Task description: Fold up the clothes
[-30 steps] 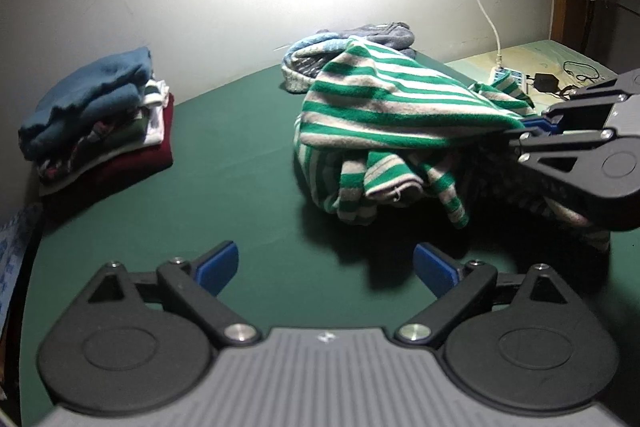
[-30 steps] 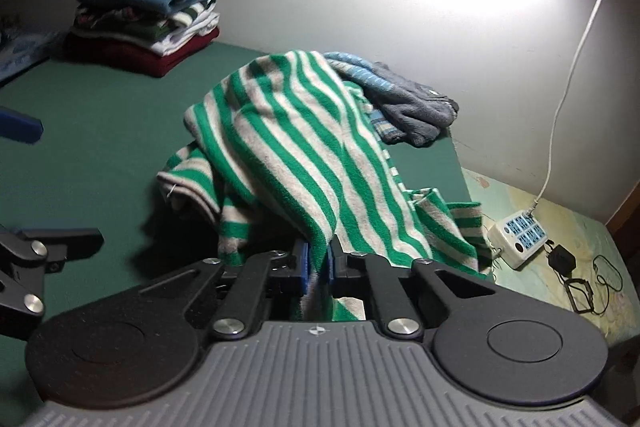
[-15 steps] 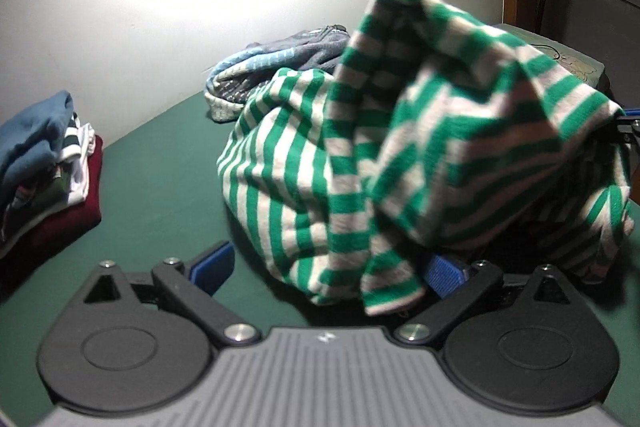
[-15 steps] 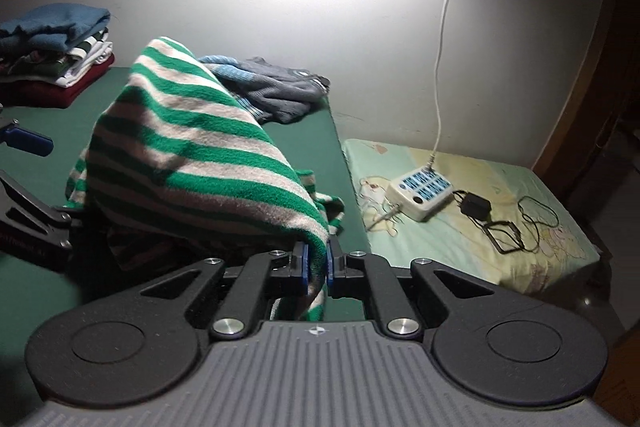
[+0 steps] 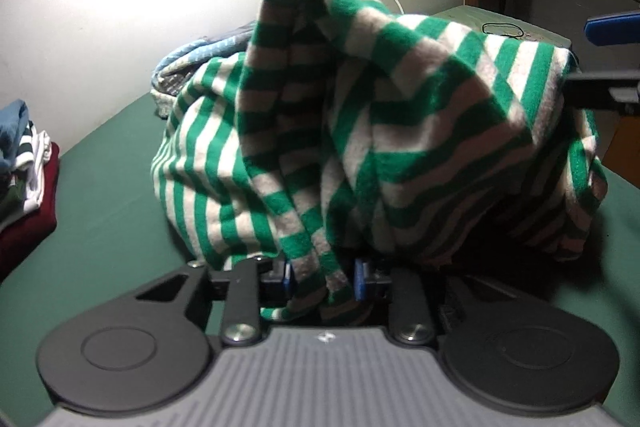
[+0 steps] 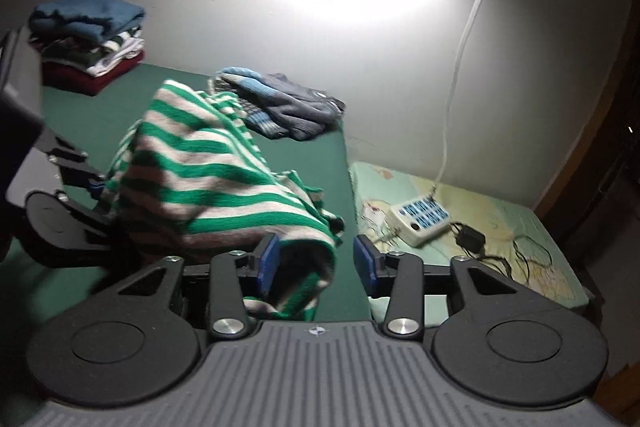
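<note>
2 grips are swapping: the left hand-held gripper (image 5: 323, 277) is now clamping the striped garment (image 5: 360, 131) above the green bench (image 5: 108, 203), while the right hand-held gripper (image 6: 316, 263) is spreading apart, releasing it.

Striped garment (image 6: 208, 183) mid-table (image 6: 100, 115), loose clothes (image 6: 288, 107) behind it, folded stack (image 6: 88, 39) far left, power strip (image 6: 420, 221) right.

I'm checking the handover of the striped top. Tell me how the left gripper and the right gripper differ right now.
The left gripper has its pads drawn in on a bunch of the green striped top; the right gripper stands open, with cloth only draped against its left pad. In the right wrist view the left gripper sits low at the left side of the top, the right gripper at its near edge. Both have blue pads and black linkages.
</note>
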Demonstrator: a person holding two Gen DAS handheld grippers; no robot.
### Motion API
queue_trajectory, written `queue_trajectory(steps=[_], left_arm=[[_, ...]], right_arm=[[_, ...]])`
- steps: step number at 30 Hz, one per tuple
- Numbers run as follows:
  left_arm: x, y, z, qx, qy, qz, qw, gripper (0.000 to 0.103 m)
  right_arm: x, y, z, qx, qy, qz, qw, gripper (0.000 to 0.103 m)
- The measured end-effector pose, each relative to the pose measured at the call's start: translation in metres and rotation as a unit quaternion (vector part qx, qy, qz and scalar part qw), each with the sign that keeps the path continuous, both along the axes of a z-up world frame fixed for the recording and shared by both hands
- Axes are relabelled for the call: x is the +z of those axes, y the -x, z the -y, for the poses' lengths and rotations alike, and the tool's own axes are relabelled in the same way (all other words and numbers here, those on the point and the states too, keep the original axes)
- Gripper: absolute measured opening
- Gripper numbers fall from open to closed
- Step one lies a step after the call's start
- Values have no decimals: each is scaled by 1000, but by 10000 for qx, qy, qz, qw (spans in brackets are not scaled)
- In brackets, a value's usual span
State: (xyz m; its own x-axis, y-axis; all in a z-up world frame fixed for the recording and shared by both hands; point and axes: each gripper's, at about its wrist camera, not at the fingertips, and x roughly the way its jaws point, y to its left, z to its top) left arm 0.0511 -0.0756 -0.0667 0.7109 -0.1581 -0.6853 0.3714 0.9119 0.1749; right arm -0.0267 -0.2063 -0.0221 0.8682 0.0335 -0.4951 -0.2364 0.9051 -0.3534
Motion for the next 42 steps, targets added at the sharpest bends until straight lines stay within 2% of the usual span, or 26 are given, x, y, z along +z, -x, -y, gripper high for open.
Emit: queue_trajectory(steps=[2,5,6,7,11,13,16,23,27,29,32,34,36,38,40,42], left_arm=[[7,3,-5,186,-39,165,9997,22],[19,5,-21,576,84,268,9979,22],[24,7,-27,713,111,309,9969,22],[29,10,-34,854,140,366,9956,21],[51,24,-64,1417,267,605,9877,21],[60,31,-80,1694,337,704,9825,21],[71,43,-103,2065,364,822,9743,21],[87,85,-171,2565,388,855,9620,21],[94,109,-211,2839,386,861,9542,21],[88,116,-232,2969,324,799,9510,24],[69,119,-259,3082,252,462,9499,27],[55,124,-269,2982,235,277,9538,28],[44,131,-272,2786,139,189,9601,32],[36,139,-273,2550,-54,157,9668,44],[34,149,-277,2363,-161,134,9714,55],[32,161,-280,2197,-258,105,9752,58]], right_arm=[[-10,-4,-9,-22,321,-26,9995,64],[-20,-19,-8,-55,135,-413,9990,60],[-23,-24,-8,-83,28,-529,9986,51],[-21,-23,-8,-89,-122,-559,9983,32],[-3,-12,-15,266,-616,-403,9969,26],[4,-5,-26,589,-765,-339,9947,7],[9,5,-47,1104,-1041,-365,9877,7],[9,40,-104,2215,-1073,-508,9679,7],[8,54,-137,2660,-1101,-752,9547,7],[8,62,-153,2877,-1115,-876,9472,7],[-1,73,-178,3179,-999,-1174,9355,7],[-7,80,-193,3321,-863,-1340,9297,7],[-10,84,-197,3259,-847,-1365,9317,8],[-11,81,-192,3019,-910,-1439,9380,10],[-10,81,-182,2671,-953,-1446,9480,21],[-12,77,-166,2171,-791,-1381,9631,27]])
